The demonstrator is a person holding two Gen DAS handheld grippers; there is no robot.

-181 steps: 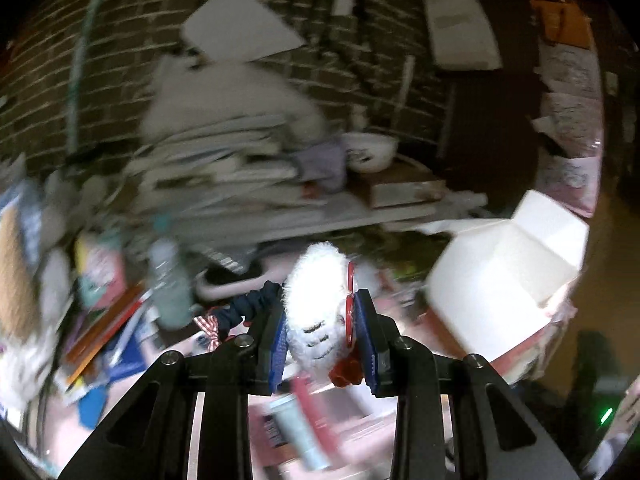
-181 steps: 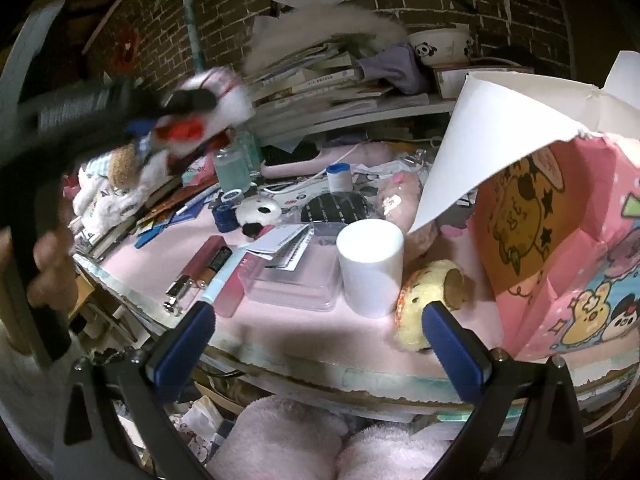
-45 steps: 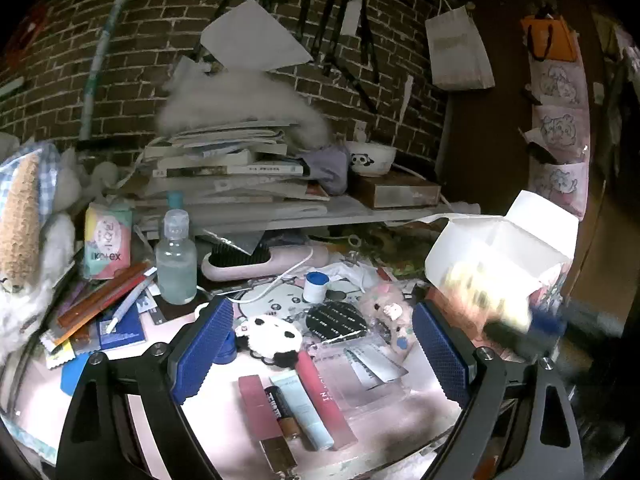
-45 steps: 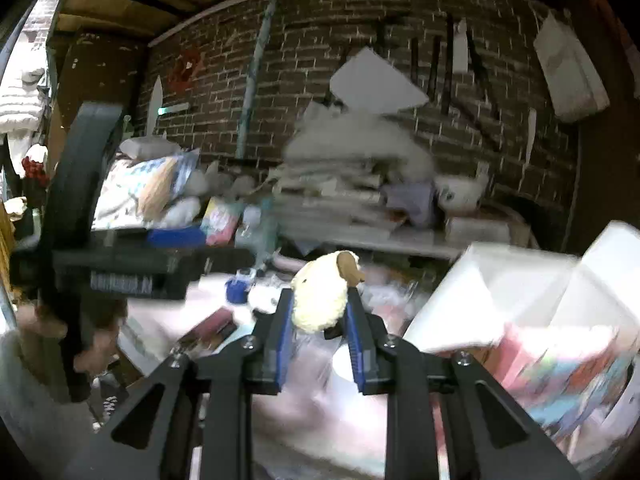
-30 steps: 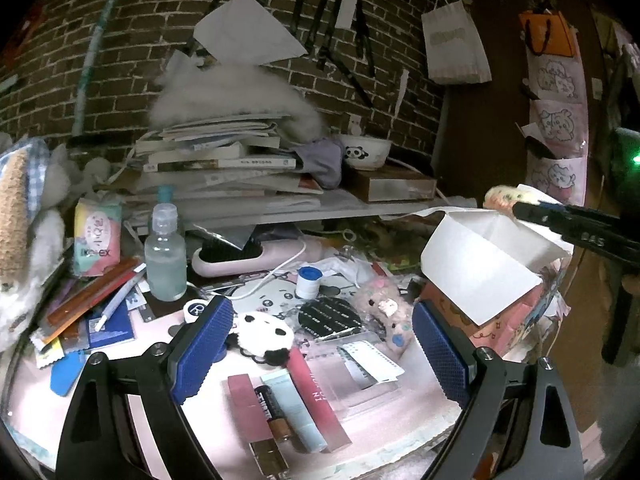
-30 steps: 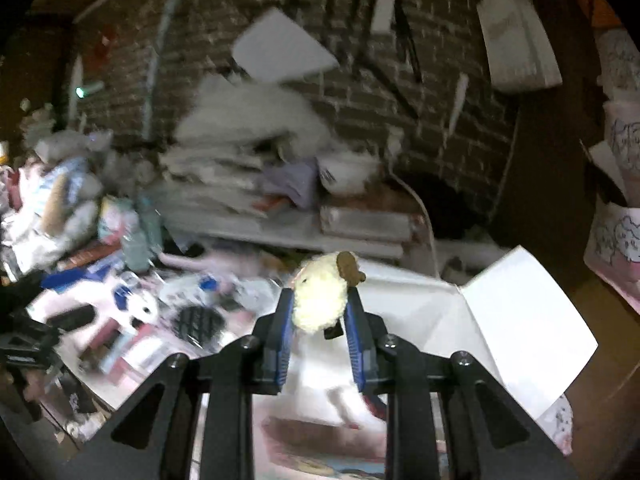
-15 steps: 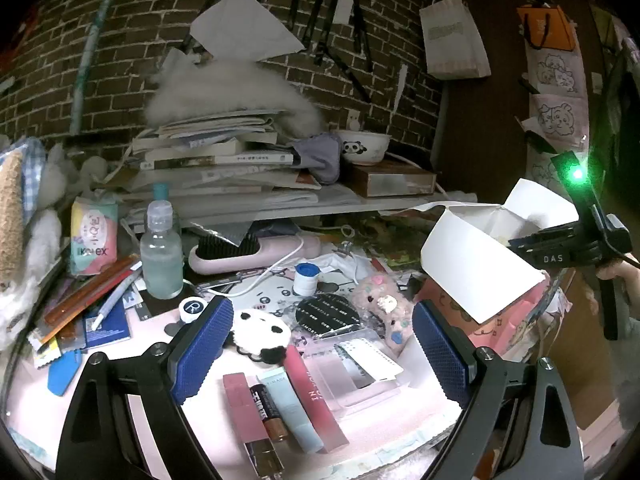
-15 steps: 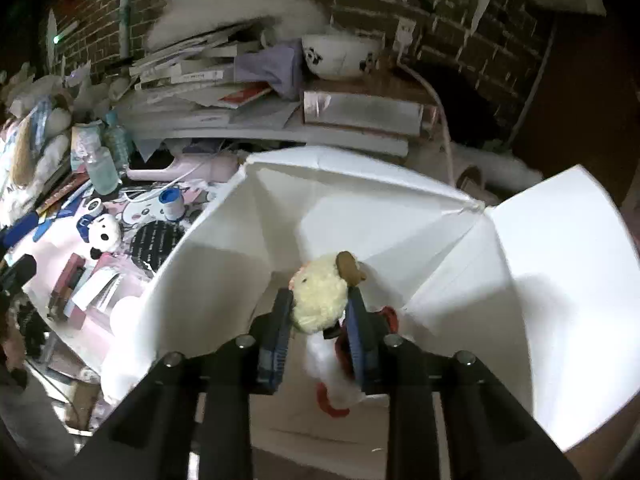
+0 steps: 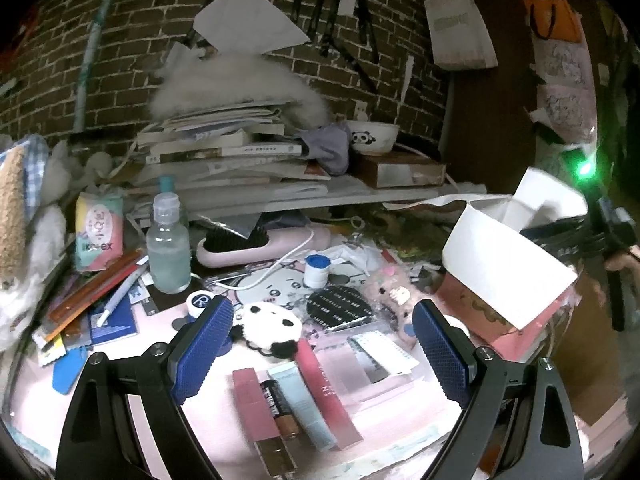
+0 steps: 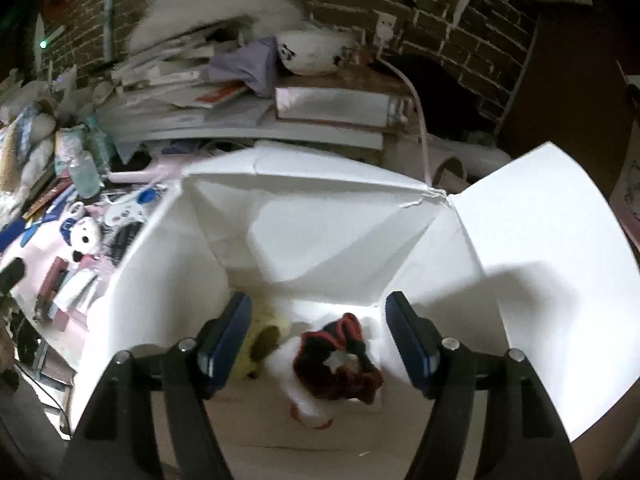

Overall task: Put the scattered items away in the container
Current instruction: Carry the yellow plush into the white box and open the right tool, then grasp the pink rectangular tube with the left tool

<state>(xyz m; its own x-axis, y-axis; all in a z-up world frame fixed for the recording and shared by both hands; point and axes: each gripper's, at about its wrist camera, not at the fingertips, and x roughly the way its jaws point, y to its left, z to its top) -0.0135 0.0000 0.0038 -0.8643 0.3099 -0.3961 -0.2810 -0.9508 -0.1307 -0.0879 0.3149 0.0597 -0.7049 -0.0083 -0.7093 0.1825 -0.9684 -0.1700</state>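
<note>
Currently both of my grippers stand wide open, holding nothing.
Right gripper [image 10: 318, 334] hangs above the white box [image 10: 520, 240]; yellow plush [image 10: 262, 342] lies below its left finger, inside. Left gripper [image 9: 322, 346] hovers over the panda plush [image 9: 270, 326], between its fingers.

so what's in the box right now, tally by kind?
Yellow plush: 1
White plush with dark red and black trim: 1
Total: 2 in the white box, under the open right gripper.
</note>
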